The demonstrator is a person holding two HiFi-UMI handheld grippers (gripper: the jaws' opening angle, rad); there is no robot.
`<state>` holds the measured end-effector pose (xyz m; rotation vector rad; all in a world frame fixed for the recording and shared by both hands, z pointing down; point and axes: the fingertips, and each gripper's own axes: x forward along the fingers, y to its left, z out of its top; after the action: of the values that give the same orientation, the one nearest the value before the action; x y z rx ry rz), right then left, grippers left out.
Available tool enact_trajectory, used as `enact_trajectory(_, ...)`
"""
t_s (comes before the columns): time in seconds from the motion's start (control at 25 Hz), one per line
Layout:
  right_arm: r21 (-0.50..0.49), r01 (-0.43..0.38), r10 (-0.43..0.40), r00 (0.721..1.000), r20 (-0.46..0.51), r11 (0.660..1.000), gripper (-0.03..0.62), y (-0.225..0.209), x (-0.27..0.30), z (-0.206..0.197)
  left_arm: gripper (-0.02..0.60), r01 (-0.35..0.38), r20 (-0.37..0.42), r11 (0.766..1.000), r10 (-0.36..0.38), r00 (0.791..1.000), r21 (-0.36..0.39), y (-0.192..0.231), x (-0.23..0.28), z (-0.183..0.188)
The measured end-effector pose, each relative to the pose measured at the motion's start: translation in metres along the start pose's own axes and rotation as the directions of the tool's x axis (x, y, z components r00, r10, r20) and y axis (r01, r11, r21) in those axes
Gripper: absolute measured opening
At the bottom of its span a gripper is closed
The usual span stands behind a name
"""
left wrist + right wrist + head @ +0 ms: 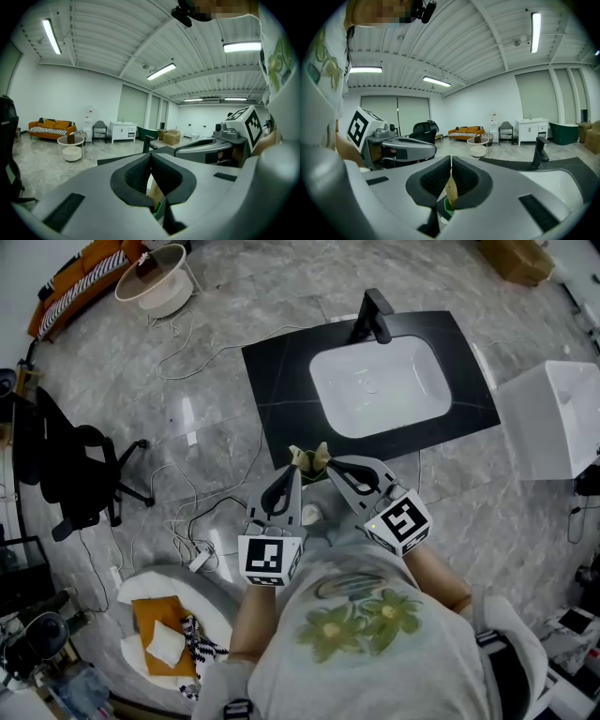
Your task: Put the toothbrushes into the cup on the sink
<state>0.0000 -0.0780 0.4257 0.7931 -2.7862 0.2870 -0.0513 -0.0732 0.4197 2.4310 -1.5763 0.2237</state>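
Note:
In the head view both grippers meet in front of the person's chest, tips close together over the floor just short of the black sink counter (281, 381). A small tan and green cardboard toothbrush package (309, 457) sticks up between the tips. My left gripper (298, 467) is shut on it; in its own view the card (154, 192) shows under the closed pads of the left gripper (150, 157). My right gripper (328, 465) is also shut on the card (451, 191), pinched at the tip of the right gripper (451, 161). No cup is in view on the sink.
A white basin (380, 385) and black faucet (373, 315) sit in the counter. A white box (553, 418) stands to its right. A black office chair (75, 474), floor cables (202, 521), and a round white mat with orange cloth (159, 624) lie left.

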Motion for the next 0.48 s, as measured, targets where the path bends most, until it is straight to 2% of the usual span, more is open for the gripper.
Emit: enact_trajectory(0.48,-0.040,-0.126,0.126,0.992,-0.022,0.991,0.046,0.001,-0.021,0.008,0.018,-0.050,-0.031,0.998,0.049,0.998,-0.034,-0.039,0.003,0.001)
